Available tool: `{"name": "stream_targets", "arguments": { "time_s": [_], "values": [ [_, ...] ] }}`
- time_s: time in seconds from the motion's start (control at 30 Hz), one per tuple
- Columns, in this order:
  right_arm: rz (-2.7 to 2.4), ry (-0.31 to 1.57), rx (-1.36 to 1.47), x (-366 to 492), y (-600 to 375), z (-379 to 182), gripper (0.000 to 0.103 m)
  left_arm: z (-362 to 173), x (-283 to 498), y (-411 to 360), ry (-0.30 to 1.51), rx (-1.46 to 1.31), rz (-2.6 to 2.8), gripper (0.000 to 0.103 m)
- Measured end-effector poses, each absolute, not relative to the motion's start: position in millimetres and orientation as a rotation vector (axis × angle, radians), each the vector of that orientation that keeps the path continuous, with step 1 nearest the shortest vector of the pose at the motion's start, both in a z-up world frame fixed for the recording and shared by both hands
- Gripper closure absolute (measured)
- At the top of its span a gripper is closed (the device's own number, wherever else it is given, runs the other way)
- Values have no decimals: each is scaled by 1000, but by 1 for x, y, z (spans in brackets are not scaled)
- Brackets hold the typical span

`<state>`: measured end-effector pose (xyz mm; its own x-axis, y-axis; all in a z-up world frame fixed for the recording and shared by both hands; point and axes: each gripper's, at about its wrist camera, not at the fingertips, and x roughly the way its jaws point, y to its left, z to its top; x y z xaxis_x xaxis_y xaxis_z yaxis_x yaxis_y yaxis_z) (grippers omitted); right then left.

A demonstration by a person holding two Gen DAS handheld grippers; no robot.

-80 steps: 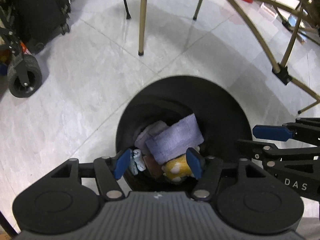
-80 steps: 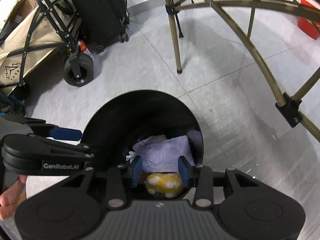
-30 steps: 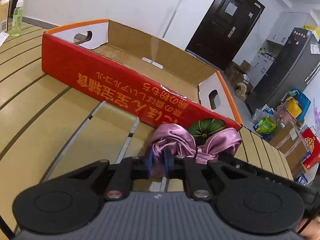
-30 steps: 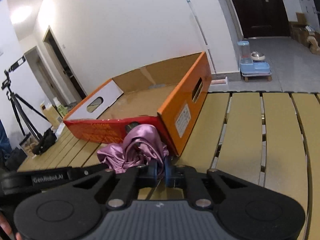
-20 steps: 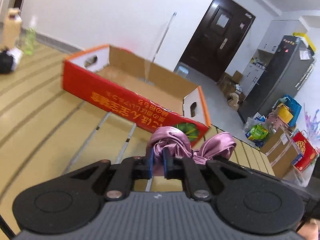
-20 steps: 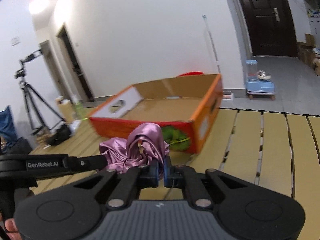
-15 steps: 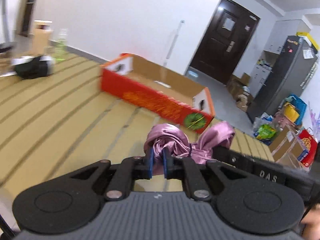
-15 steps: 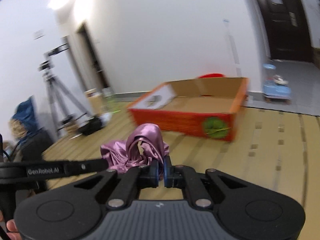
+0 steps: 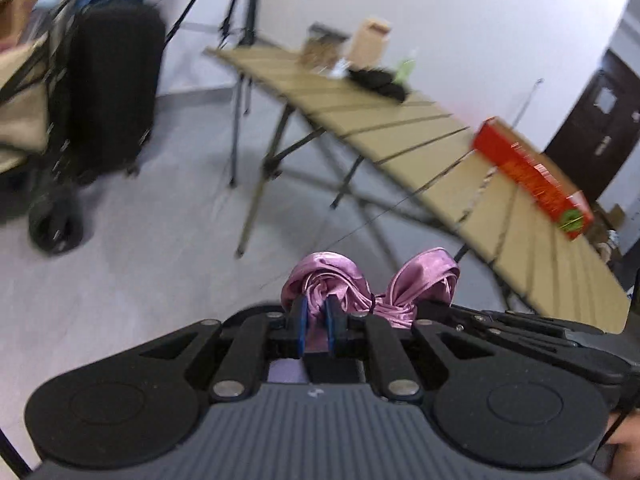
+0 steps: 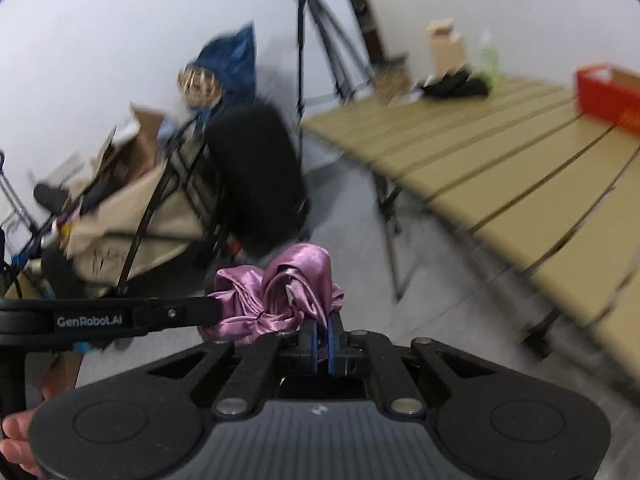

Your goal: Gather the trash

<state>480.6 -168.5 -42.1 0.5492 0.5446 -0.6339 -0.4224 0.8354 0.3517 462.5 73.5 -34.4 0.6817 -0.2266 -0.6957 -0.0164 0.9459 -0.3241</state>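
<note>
Above grey floor, both claws, left and right, pinch crumpled glossy pink satin cloth.

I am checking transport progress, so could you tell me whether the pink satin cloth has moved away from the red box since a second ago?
Yes. The pink satin cloth, pinched by both grippers, now hangs over the floor, with the red box far off on the table.

Shiny pink-purple satin cloth; tan slatted table; red box; black suitcase
</note>
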Motion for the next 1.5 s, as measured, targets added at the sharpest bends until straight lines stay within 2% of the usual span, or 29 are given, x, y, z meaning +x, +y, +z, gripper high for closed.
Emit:
{"name": "stream_targets", "arguments": {
  "time_s": [0.17, 0.4, 0.6, 0.73, 0.77, 0.8, 0.83, 0.87, 1.0, 1.2, 1.33, 1.5],
  "values": [
    [580, 905, 98, 488, -141, -74, 98, -74, 472, 86, 900, -314, -105, 93],
    [575, 1145, 44, 516, -148, -148, 97, -152, 502, 78, 1187, -323, -88, 93],
    [557, 1271, 32, 533, -144, -203, 96, -201, 527, 61, 1318, -233, -71, 93],
    [539, 1311, 22, 534, -145, -220, 89, -225, 533, 57, 1385, -202, -47, 90],
    [549, 1321, 13, 536, -144, -223, 87, -228, 534, 55, 1401, -192, -59, 86],
    [555, 1326, 11, 536, -144, -225, 78, -229, 535, 55, 1407, -184, -60, 82],
    [551, 1328, 12, 536, -145, -226, 72, -229, 534, 55, 1403, -175, -53, 63],
    [550, 1331, 13, 536, -146, -226, 60, -227, 533, 55, 1390, -160, -43, 50],
    [541, 1314, 27, 540, -151, -220, 58, -221, 533, 56, 1363, -150, -15, 44],
    [549, 1296, 30, 541, -154, -213, 55, -216, 528, 53, 1348, -132, -6, 42],
    [539, 1278, 11, 541, -151, -209, 53, -210, 527, 53, 1335, -134, -6, 36],
    [526, 1225, 0, 533, -153, -191, 53, -195, 523, 47, 1278, -111, -1, 36]
  ]
}}
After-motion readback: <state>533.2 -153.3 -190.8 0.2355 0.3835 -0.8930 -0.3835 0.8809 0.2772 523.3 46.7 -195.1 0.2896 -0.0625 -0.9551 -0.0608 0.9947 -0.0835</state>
